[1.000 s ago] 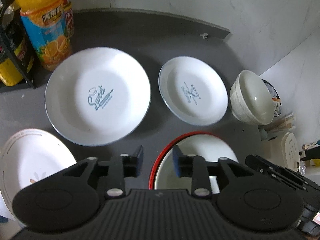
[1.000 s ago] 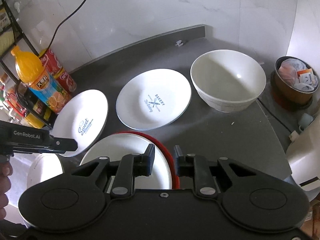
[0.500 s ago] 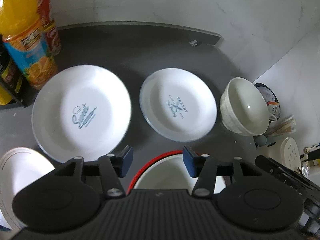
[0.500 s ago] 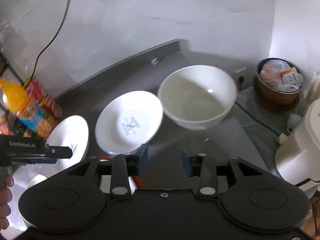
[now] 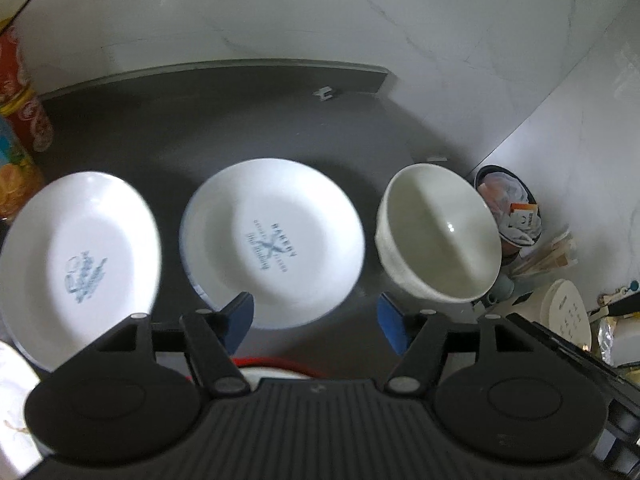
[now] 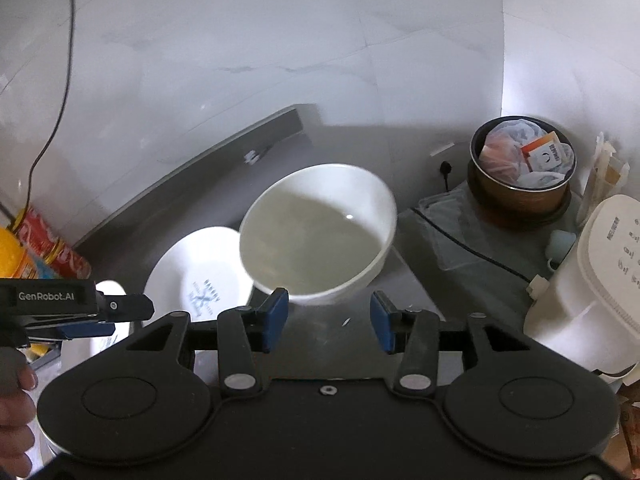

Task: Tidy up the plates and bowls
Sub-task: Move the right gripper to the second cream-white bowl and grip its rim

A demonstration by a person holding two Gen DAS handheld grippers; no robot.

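The white bowl [image 6: 318, 236] sits near the right edge of the dark counter [image 5: 224, 120], just beside the bakery plate [image 5: 274, 242], which lies mid-counter; the sweet plate [image 5: 78, 264] rests toward the left edge; a red-rimmed plate [image 5: 276, 362] lies at the near edge. Your right gripper [image 6: 326, 322] faces the bowl, jaws spread wide and holding nothing; your left gripper [image 5: 316, 320] is likewise wide and empty above the bakery plate. Risk, in my judgement: a one-sided pinch on the bowl's rim may tip it off the right edge or knock it against the plate. Against half a second ago, both jaws have widened; the right gripper has closed on the bowl.
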